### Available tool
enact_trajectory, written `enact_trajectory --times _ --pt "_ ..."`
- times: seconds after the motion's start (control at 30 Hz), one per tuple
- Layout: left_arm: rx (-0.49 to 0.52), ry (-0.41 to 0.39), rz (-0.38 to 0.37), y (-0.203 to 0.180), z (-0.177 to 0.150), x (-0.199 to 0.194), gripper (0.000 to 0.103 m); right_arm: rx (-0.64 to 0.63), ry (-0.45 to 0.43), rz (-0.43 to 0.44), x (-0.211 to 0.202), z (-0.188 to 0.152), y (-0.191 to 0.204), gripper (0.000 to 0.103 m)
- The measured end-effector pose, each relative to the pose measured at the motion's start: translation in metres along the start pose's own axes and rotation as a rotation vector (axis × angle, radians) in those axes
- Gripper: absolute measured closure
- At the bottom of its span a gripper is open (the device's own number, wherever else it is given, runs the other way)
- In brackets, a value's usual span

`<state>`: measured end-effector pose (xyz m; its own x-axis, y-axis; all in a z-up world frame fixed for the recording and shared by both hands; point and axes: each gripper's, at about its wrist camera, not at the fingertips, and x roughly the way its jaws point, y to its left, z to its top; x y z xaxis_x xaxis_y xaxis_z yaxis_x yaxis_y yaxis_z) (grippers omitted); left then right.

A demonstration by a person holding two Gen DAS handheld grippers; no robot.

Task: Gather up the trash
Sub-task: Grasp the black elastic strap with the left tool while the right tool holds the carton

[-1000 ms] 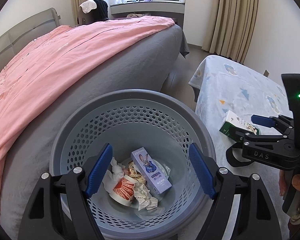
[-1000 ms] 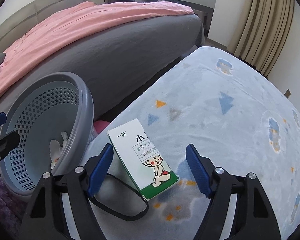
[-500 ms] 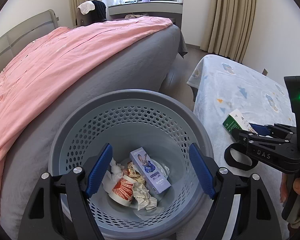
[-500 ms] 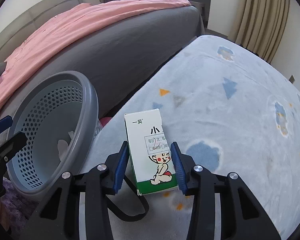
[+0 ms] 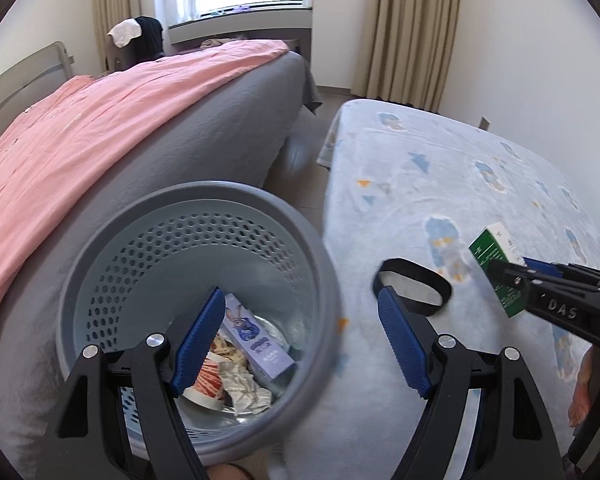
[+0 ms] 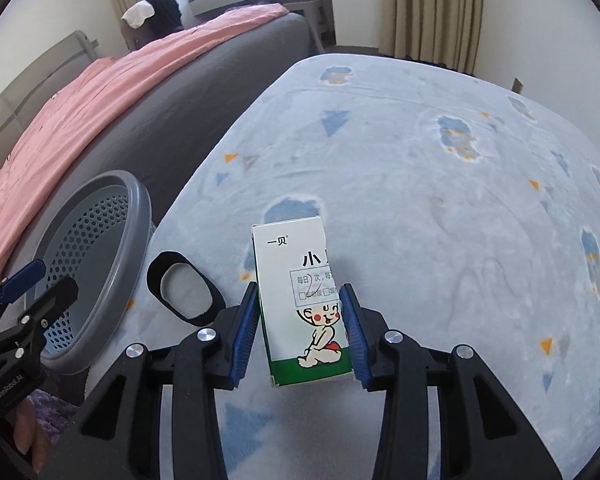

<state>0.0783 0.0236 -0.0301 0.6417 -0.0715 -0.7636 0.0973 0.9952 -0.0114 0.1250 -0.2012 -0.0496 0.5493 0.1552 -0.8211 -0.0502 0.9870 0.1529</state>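
Above the blue blanket, the right claw clamps the white-green carton; left claw gapes empty.

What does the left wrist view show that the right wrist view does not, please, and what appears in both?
Only the left wrist view shows the trash inside the grey basket: a purple carton, crumpled paper and a red-striped cup. Only the right wrist view shows the front of the green-and-white box, with its cartoon child, between the right gripper pads. Both show the basket, the box, the black band on the blue blanket, and the pink-covered bed.
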Motion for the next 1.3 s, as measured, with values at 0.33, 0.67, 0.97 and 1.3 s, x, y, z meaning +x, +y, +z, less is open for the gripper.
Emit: enact_trajectory --times 0.33,0.67,0.97,1.3 --pt "0.055 0.053 -0.088 -0.048 -0.007 0.019 0.028 0.102 -0.046 0.004 -0.028 -0.01 -0.046 0.063" --pt "0.098 0.108 -0.084 -0.085 -0.004 0.052 0.028 0.149 -0.085 0.07 -0.039 -0.002 -0.063 0.063" --pt "0.107 0.128 -0.041 -0.098 0.004 0.075 0.028 0.172 -0.111 0.098 -0.049 0.001 -0.075 0.063" --pt "0.14 0.121 -0.07 -0.101 0.005 0.074 0.089 0.179 -0.109 0.107 -0.05 0.002 -0.079 0.063"
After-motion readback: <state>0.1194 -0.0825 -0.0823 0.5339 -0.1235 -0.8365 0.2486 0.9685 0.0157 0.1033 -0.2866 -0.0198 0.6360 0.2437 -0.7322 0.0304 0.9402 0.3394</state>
